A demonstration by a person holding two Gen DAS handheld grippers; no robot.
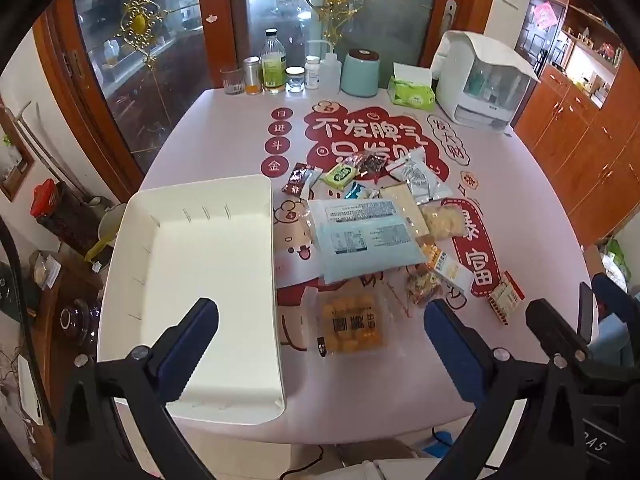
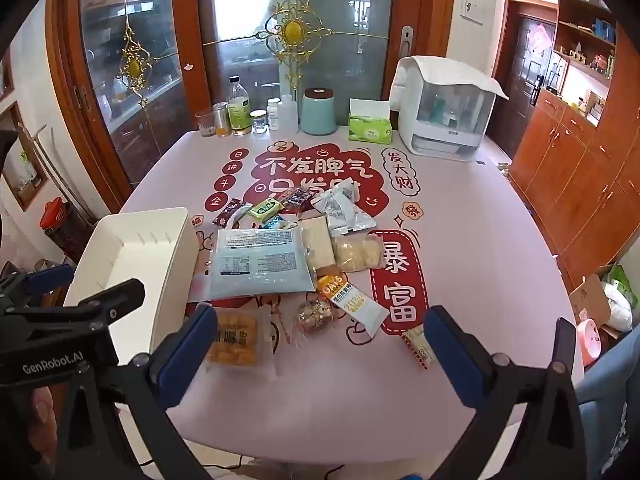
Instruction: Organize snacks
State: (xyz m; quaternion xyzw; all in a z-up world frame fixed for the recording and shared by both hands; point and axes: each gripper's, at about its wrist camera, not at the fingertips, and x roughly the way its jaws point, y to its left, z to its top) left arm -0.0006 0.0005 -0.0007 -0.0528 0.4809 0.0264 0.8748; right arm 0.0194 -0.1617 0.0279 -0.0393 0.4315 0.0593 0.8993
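White tray (image 1: 208, 240) is lying ahead-left of the left gripper (image 1: 320, 320); snack pile (image 2: 288, 256) is sitting ahead of the right gripper (image 2: 320, 328); both jaws gaping wide, holding nothing, above bare table edge (image 2: 360, 420).

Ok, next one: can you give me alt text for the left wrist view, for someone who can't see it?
An empty white bin sits on a pink table beside a scattered pile of snack packets, the biggest a pale blue pouch. The open left gripper hovers above the near edge, holding nothing. Bottles and jars, a tissue box and a white appliance line the far edge.
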